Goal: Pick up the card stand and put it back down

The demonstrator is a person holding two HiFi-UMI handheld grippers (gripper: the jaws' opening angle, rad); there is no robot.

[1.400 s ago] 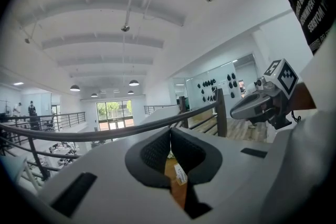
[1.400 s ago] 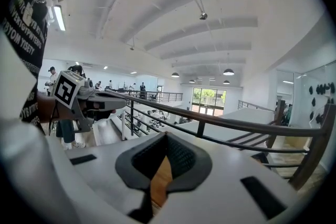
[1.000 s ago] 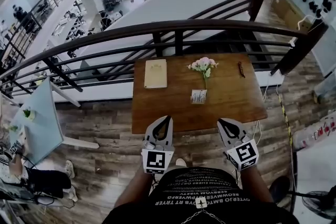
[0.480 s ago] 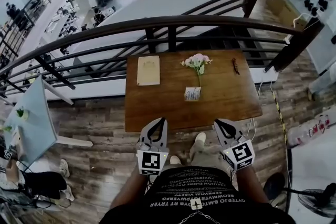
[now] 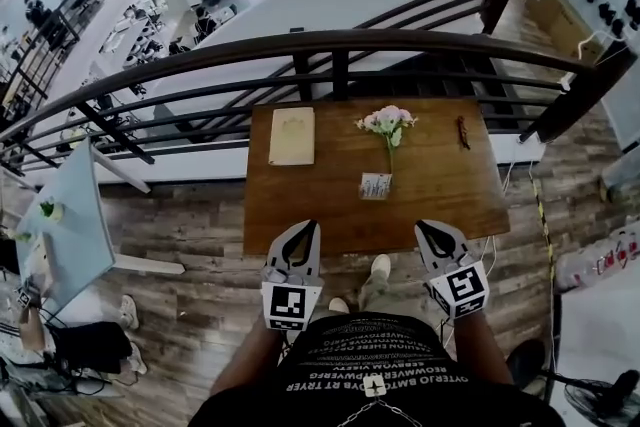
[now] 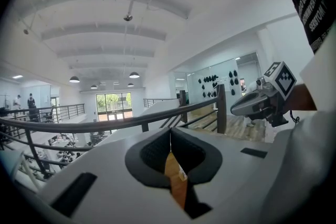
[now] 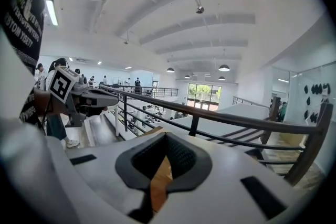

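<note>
The left gripper (image 5: 308, 229) and the right gripper (image 5: 424, 227) are held side by side at the near edge of the wooden table (image 5: 300, 210), each with jaws pressed together on nothing. The card stand (image 5: 376, 185) is seen ahead between them, nearer the right gripper and well apart from both. Pink flowers (image 5: 388, 121) are seen just beyond it, a tan board (image 5: 293, 136) far ahead of the left gripper, and a dark railing (image 5: 330, 45) behind the table.

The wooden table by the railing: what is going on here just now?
A person stands at the brown wooden table, holding a white two-jaw tool in each hand. The left tool and right tool are both shut and empty, at the table's near edge. The small white card stand sits untouched mid-table, by the pink flowers.
</note>
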